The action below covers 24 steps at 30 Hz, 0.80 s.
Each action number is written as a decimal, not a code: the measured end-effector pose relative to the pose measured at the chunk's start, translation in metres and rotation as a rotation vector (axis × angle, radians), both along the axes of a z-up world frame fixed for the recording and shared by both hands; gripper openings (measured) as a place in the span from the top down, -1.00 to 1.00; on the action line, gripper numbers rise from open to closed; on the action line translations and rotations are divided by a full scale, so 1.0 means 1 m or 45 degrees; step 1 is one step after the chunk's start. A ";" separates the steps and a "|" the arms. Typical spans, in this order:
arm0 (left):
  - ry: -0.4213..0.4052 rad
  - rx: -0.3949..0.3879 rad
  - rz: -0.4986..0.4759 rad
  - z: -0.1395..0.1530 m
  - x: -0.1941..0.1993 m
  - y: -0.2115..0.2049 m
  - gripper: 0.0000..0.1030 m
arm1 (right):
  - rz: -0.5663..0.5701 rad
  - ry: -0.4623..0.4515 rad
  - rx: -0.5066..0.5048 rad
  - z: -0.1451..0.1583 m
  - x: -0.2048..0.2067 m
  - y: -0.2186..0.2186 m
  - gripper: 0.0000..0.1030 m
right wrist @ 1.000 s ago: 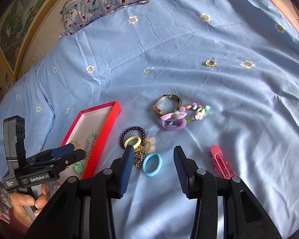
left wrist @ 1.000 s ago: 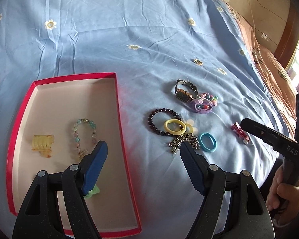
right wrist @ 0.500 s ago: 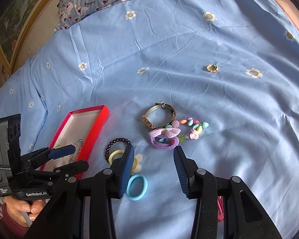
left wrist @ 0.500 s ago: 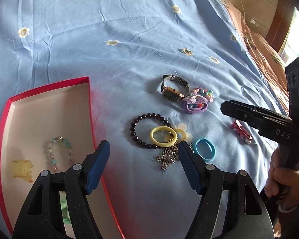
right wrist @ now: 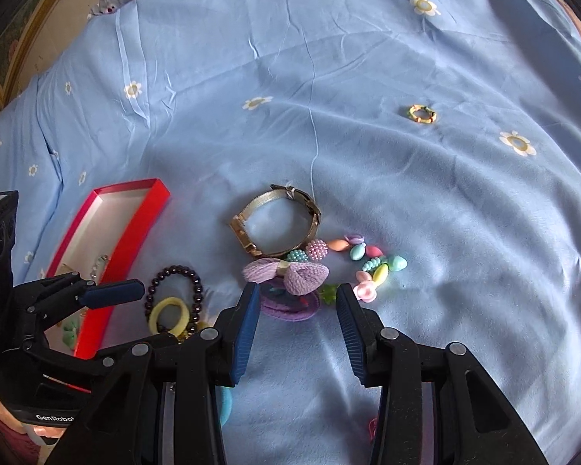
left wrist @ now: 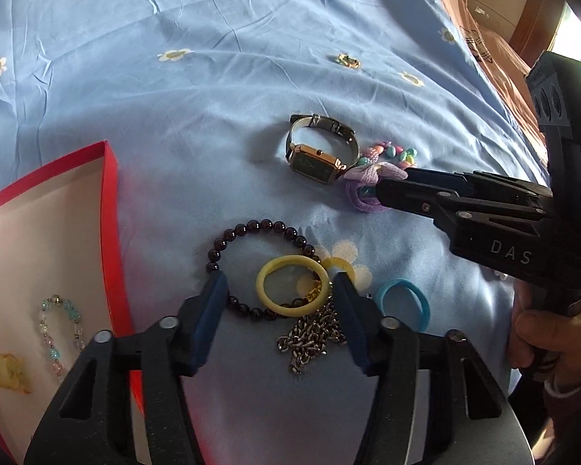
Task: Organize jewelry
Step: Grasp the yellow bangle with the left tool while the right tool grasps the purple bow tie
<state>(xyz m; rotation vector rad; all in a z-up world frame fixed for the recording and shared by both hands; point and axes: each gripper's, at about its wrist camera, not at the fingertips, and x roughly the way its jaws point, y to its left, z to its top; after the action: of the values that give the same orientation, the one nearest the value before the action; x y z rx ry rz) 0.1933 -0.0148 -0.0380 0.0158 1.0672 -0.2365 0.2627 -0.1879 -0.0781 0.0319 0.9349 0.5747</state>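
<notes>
Sorting partly done. The red box already holds a pale bead bracelet, a yellow hair claw and, seen from the right wrist, a small green piece; most of the jewelry still lies loose on the blue bedsheet. Left gripper: jaws apart and closing, straddling the yellow ring, which lies over the dark bead bracelet and the silver chain; pads not yet pressing on it. Right gripper: jaws apart and closing, with the purple bow hair tie between the tips, no contact visible. Still outside the box: watch, pastel bead string, blue hair tie, small gold ring well apart from the rest. Judgement: roughly a third done, next two pickups imminent.
</notes>
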 end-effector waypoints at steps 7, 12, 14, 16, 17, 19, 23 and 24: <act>0.003 -0.082 -0.021 0.000 -0.001 0.003 0.90 | -0.038 -0.026 0.016 0.000 -0.003 -0.005 0.88; -0.026 -0.142 0.009 0.006 -0.008 0.013 0.91 | -0.058 -0.046 0.087 0.013 -0.013 -0.015 0.88; -0.036 -0.163 0.021 0.010 -0.013 0.018 0.92 | -0.063 -0.045 0.125 0.018 -0.018 -0.019 0.88; -0.049 -0.175 0.035 0.013 -0.019 0.023 0.92 | -0.062 -0.044 0.148 0.022 -0.022 -0.020 0.88; -0.056 -0.182 0.043 0.015 -0.022 0.025 0.91 | -0.060 -0.043 0.160 0.023 -0.025 -0.020 0.88; -0.068 -0.196 0.059 0.019 -0.027 0.029 0.92 | -0.049 -0.040 0.179 0.027 -0.030 -0.018 0.88; -0.102 -0.215 0.102 0.029 -0.040 0.043 0.92 | -0.019 -0.042 0.191 0.031 -0.038 -0.010 0.88; -0.108 -0.218 0.111 0.031 -0.042 0.046 0.91 | -0.011 -0.040 0.195 0.032 -0.040 -0.007 0.88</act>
<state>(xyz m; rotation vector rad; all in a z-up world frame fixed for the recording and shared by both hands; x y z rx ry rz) 0.1512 0.0312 -0.0066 -0.1730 0.9579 -0.2455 0.2230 -0.1951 -0.0465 0.1643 0.8586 0.6362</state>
